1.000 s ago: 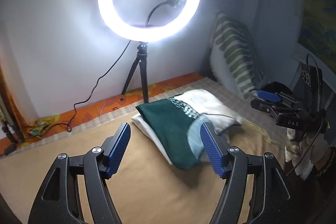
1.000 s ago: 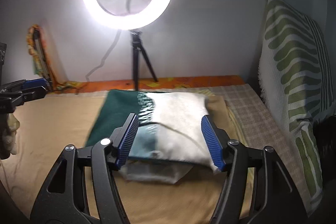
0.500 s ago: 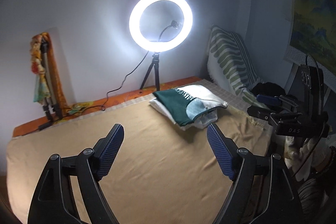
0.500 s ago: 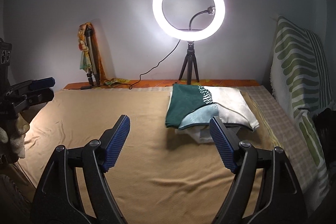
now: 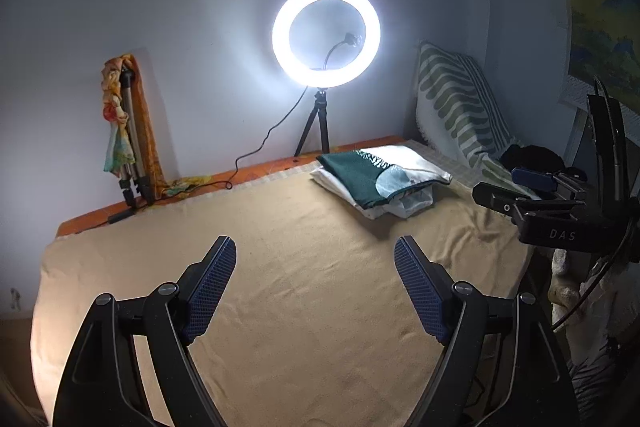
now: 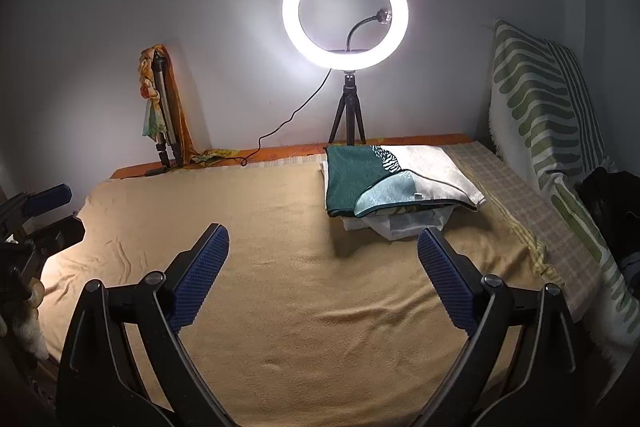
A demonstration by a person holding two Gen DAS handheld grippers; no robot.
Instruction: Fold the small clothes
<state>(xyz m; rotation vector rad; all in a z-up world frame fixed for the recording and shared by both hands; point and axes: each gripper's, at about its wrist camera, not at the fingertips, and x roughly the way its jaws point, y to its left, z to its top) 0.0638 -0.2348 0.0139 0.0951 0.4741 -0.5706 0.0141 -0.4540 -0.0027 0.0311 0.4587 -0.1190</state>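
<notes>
Both claws, left claw and right claw, gape empty; the right's jaws were just opening. The folded green-and-white cloth pile lies at upper right, nearer the right claw.

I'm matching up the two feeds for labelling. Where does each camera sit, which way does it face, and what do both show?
Left wrist: on the left gripper, facing the far wall across the tan blanket; its open fingers show, right gripper at right edge.
Right wrist: on the right gripper, facing likewise; open fingers show, left gripper at left edge.
Shared: ring light, folded clothes stack, striped pillow.
</notes>
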